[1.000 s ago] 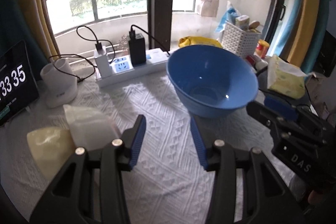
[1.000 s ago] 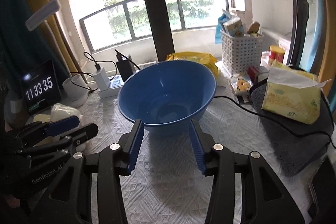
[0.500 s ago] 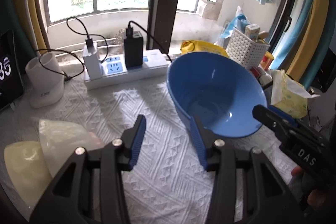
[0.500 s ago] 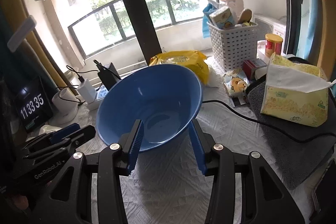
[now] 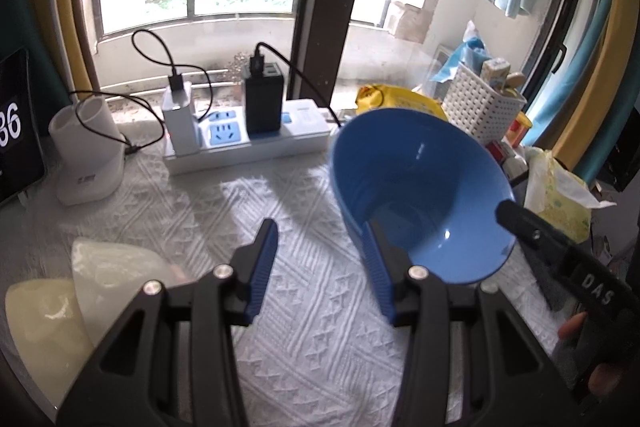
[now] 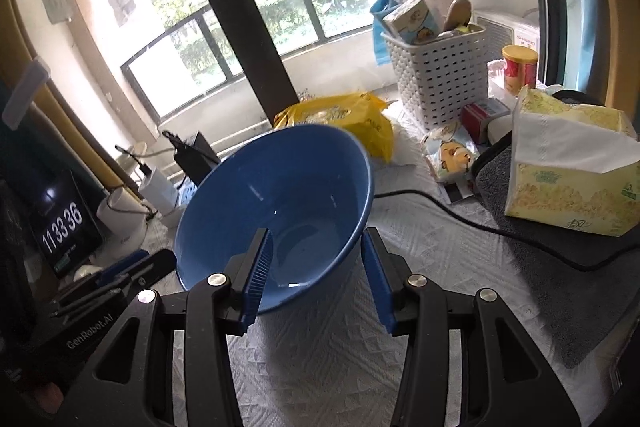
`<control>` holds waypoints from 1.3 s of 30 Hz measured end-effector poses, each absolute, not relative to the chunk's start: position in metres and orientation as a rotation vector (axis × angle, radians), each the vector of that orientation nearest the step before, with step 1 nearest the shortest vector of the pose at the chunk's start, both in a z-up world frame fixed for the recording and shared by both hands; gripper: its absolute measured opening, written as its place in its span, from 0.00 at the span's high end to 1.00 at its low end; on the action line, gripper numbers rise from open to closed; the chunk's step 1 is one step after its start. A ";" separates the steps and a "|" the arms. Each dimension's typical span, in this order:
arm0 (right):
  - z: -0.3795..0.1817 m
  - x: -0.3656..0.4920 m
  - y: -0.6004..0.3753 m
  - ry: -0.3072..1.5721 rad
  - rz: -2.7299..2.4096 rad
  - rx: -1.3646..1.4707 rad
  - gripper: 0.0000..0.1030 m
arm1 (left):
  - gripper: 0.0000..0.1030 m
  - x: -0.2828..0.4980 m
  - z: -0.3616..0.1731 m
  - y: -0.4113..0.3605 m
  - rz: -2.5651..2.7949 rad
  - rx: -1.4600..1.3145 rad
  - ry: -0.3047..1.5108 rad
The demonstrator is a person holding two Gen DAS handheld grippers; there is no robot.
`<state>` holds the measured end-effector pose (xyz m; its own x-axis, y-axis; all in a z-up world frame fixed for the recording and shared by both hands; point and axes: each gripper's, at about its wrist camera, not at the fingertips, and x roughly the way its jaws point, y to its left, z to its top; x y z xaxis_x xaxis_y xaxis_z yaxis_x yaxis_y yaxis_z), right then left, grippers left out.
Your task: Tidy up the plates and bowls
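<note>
A large blue bowl (image 6: 276,203) is tilted toward my left, with its near rim between the fingers of my right gripper (image 6: 318,279); the fingers are wide apart, one inside the bowl and one outside, not pressed on it. The bowl also shows in the left wrist view (image 5: 420,187), to the right of my open, empty left gripper (image 5: 322,271). Two pale cream bowls (image 5: 60,303) lie on the white textured cloth (image 5: 304,327) at the lower left of that view.
A power strip (image 5: 248,143) with chargers and a white cup-like holder (image 5: 86,155) stand at the back. A clock display (image 6: 64,227) is at the left. A tissue box (image 6: 568,171), white basket (image 6: 440,75), yellow packet (image 6: 340,123) and black cable (image 6: 480,223) are at the right.
The blue bowl has tipped up and come closer, its rim now between my right fingers. The left gripper has moved forward and right; the cream bowls have slid to the lower left of its view.
</note>
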<state>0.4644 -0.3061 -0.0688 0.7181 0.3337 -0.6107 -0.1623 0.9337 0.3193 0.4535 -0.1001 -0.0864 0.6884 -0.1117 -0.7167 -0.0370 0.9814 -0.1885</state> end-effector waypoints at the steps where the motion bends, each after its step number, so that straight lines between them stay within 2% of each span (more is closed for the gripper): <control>1: -0.067 0.464 -0.308 0.713 0.273 0.257 0.53 | 0.56 0.453 -0.087 -0.098 -0.039 -0.203 0.812; 7: -0.059 0.461 -0.314 0.673 0.270 0.280 0.53 | 0.56 0.454 -0.084 -0.096 -0.025 -0.216 0.799; 12: -0.068 0.467 -0.307 0.703 0.281 0.269 0.47 | 0.56 0.458 -0.088 -0.101 -0.028 -0.189 0.805; 20: -0.078 0.473 -0.300 0.738 0.294 0.273 0.47 | 0.55 0.460 -0.087 -0.102 -0.028 -0.180 0.808; 22: -0.083 0.475 -0.298 0.751 0.292 0.271 0.47 | 0.51 0.461 -0.088 -0.105 -0.061 -0.172 0.819; 24: -0.086 0.477 -0.297 0.760 0.282 0.269 0.47 | 0.37 0.460 -0.089 -0.109 -0.100 -0.180 0.827; 26: -0.089 0.479 -0.297 0.764 0.281 0.273 0.47 | 0.30 0.459 -0.089 -0.113 -0.121 -0.182 0.820; 34: -0.096 0.482 -0.297 0.780 0.287 0.275 0.48 | 0.30 0.469 -0.102 -0.123 -0.106 -0.160 0.877; 39: -0.097 0.483 -0.297 0.773 0.284 0.273 0.57 | 0.31 0.472 -0.110 -0.126 -0.111 -0.154 0.894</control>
